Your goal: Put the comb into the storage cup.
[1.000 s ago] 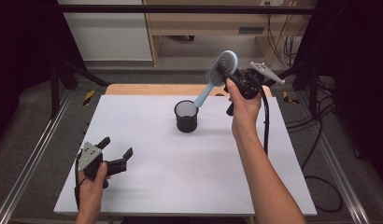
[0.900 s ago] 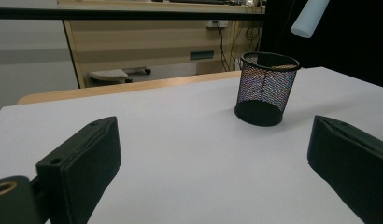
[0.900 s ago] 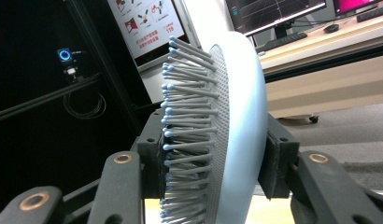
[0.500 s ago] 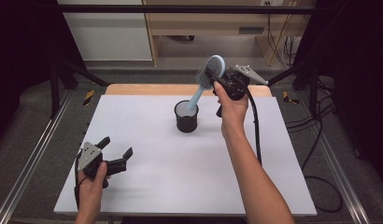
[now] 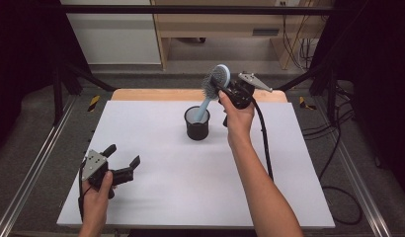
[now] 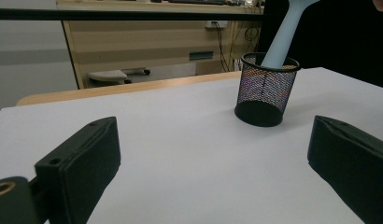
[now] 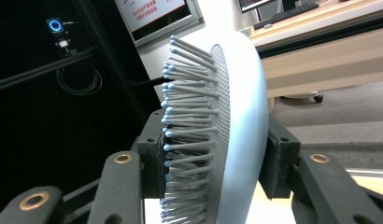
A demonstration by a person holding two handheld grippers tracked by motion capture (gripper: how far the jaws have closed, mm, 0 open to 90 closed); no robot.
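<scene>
The pale blue oval plastic hairbrush (image 5: 216, 81) tilts toward one o'clock, handle inside the black mesh cup (image 5: 197, 123); right gripper (image 5: 225, 90) clamps its bristled head; left gripper (image 5: 122, 162) gapes, empty.

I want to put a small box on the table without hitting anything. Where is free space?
Most of the white table is bare: the wide middle between the left gripper and the right forearm, and the far-left corner. Crowded is only around the mesh cup, where the right gripper lowers the hairbrush.

place: lab – evidence: black frame rails (image 5: 37, 163), white test table (image 5: 190, 168), cables (image 5: 339, 148) – desks (image 5: 215, 19) beyond
</scene>
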